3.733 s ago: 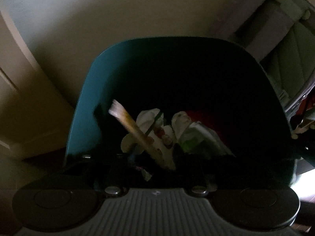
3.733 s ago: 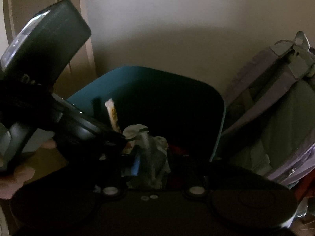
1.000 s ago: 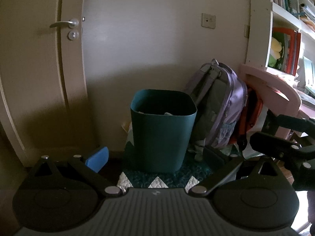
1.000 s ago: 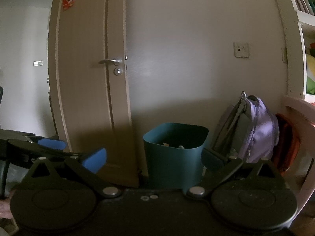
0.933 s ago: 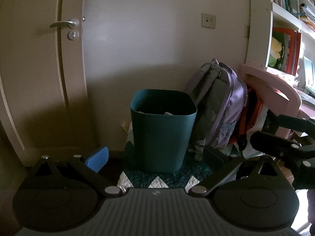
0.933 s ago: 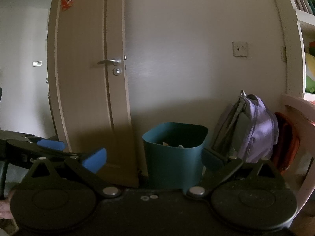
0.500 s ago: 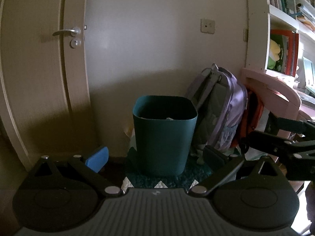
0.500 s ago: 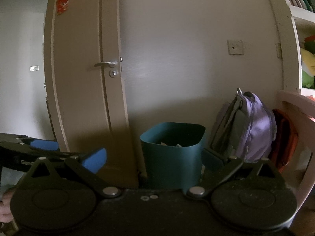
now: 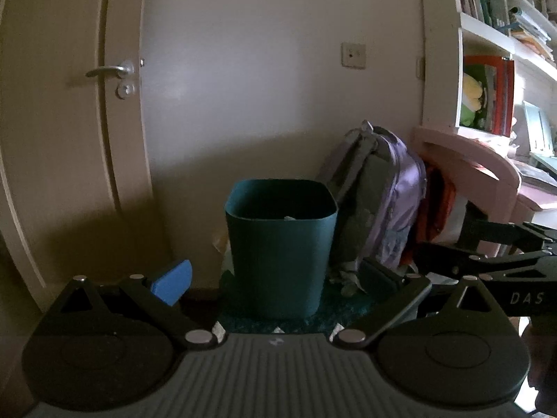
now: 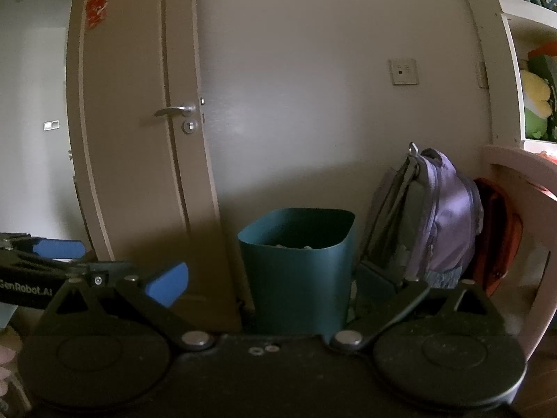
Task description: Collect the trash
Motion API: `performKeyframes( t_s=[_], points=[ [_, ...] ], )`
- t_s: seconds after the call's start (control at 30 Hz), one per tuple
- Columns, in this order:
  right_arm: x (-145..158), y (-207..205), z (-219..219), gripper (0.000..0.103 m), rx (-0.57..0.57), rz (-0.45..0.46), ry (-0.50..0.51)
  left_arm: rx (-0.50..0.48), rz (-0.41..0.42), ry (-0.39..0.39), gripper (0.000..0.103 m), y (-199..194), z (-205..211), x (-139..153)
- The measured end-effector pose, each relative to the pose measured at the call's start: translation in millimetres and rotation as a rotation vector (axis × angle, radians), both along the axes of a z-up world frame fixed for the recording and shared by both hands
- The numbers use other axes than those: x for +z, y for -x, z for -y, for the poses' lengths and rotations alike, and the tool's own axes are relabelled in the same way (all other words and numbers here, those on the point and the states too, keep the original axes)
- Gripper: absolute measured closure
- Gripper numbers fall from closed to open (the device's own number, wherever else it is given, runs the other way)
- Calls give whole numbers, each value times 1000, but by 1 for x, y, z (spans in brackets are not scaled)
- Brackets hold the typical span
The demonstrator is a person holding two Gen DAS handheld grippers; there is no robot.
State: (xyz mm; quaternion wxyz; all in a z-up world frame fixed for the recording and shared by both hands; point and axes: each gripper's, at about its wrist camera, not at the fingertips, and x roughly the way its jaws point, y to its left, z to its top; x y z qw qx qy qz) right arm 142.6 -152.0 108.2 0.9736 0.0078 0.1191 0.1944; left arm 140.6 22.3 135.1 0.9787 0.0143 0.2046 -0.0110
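Note:
A teal trash bin [image 9: 280, 244] stands on the floor against the wall; it also shows in the right wrist view [image 10: 296, 268]. Bits of pale trash [image 10: 306, 245] peek above its rim. My left gripper [image 9: 275, 278] is open and empty, well back from the bin. My right gripper [image 10: 271, 284] is open and empty too, also back from the bin. The right gripper's arm shows at the right of the left wrist view [image 9: 487, 261], and the left gripper at the left of the right wrist view [image 10: 52, 261].
A purple backpack [image 9: 386, 205] leans right of the bin, with an orange bag [image 10: 497, 237] behind it. A closed door [image 9: 69, 139] is to the left. A pink chair [image 9: 480, 177] and bookshelves [image 9: 497, 69] stand at the right. A teal rug [image 9: 348, 310] lies under the bin.
Both grippers have pulled back and away from the bin, from inside its mouth to some distance off. The trash they held lies in the bin. Both jaws stand open.

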Motion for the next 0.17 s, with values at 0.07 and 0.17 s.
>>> performKeyframes(
  t_s=[0.07,0.17],
  points=[
    [0,0,0,0,-2,-1,-1,-2,10,-9,0,1,2,-1],
    [-2,0,1,0,-6,-7,-5,-6,-7,-9,0,0,3,-3]
  ],
)
